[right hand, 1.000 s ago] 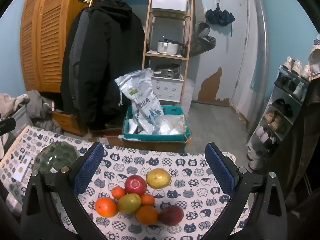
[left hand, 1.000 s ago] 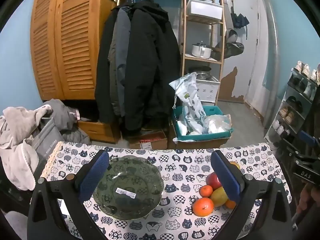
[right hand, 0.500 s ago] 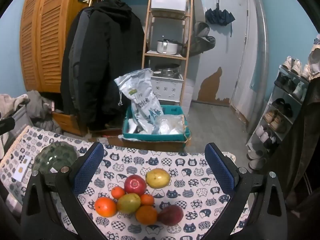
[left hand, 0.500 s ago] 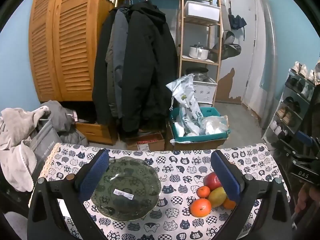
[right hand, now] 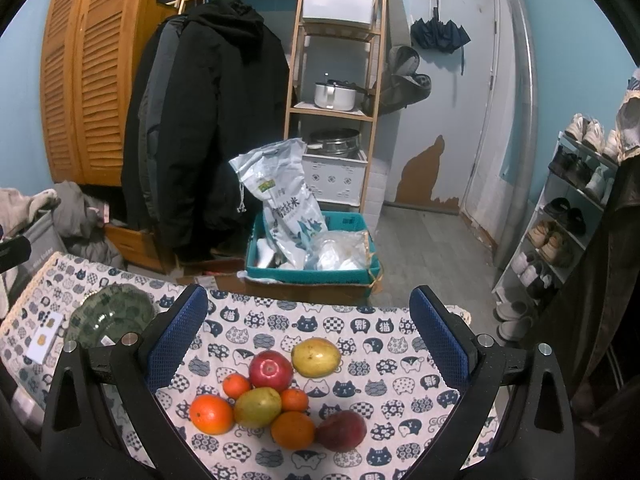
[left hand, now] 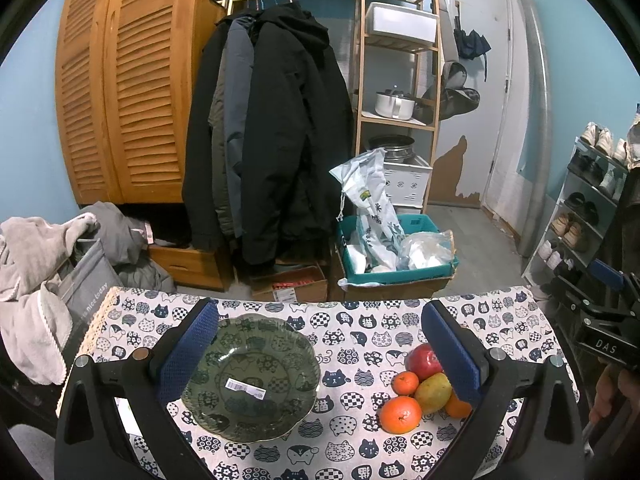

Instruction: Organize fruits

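L gripper (left hand: 320,354): jaws wide, nothing between, hovering above bowl (left hand: 250,376). R gripper (right hand: 308,338): jaws wide, empty, over fruit pile (right hand: 276,392). Bowl is empty, label stuck inside; sits on cat-print cloth (left hand: 360,328), well apart from pile, to its left.

Pile, R view: red apple (right hand: 271,369), yellow fruit (right hand: 316,357) just behind it, green-yellow fruit (right hand: 257,407) at centre, big orange (right hand: 211,414) at left, 2nd orange (right hand: 293,430) in front, dark red fruit (right hand: 342,431) front right, two small mandarins between. Most touch each other.

Step in hand (judgement): first pick, R side. Do it well: take an outer piece first, e.g. yellow fruit or dark red one, so neighbours don't roll. Come down vertical, pads either side of widest part, close gently; round skins slip. Carry over to bowl, set low, not dropped; glass-like bowl may slide on cloth, L gripper could steady the rim.

Hard to see: in L view the right finger covers part of pile; only some fruit show there. Bowl half hidden behind left finger in R view. Small card (right hand: 43,338) beside bowl, text unreadable. Table near edge is cut off in both views.
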